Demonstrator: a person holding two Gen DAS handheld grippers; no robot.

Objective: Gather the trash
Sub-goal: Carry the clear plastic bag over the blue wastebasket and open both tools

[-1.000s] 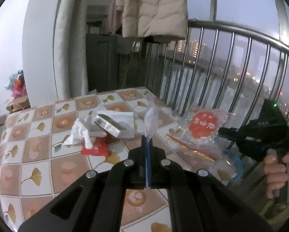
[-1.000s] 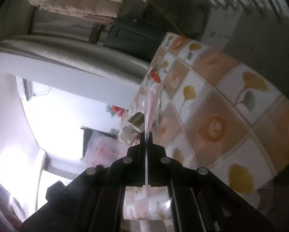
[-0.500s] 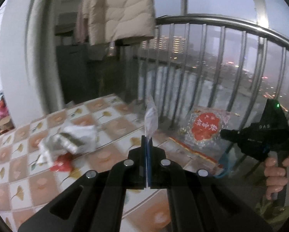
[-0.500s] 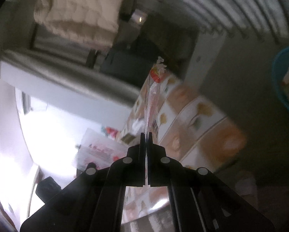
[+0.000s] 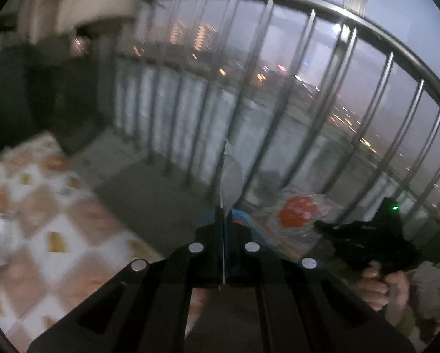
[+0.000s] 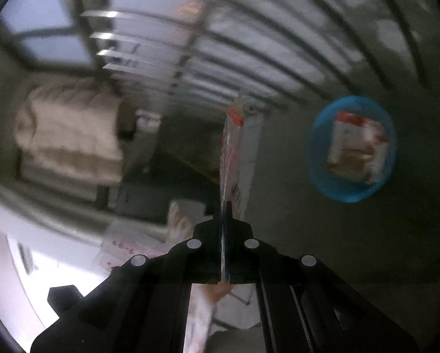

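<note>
Clear plastic wrapper (image 5: pixel 230 178): pinched in left gripper (image 5: pixel 222 220), fingers closed on it, beyond the desk (image 5: pixel 58 220) edge. Red-printed wrapper (image 6: pixel 230 158): clamped in right gripper (image 6: pixel 224 214). Blue bin (image 6: pixel 317 158), floor, far right, held one packet (image 6: pixel 356 150); both wrappers undelivered, more litter left on desk.

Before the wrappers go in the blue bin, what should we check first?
1. Left gripper pinches its clear wrapper: ok, jaws shut on it.
2. Right gripper pinches its red-printed wrapper: ok, shut on it.
3. Blue bin in sight: ok, on the floor to the right in the right wrist view, with a packet already inside.
4. Either wrapper over the bin: not ok in the right wrist view, where the bin sits off to one side; cannot tell for the left.
5. Picture sharp enough to aim: not ok, both views are blurred.
6. More trash on the table: cannot tell, too smeared.
</note>
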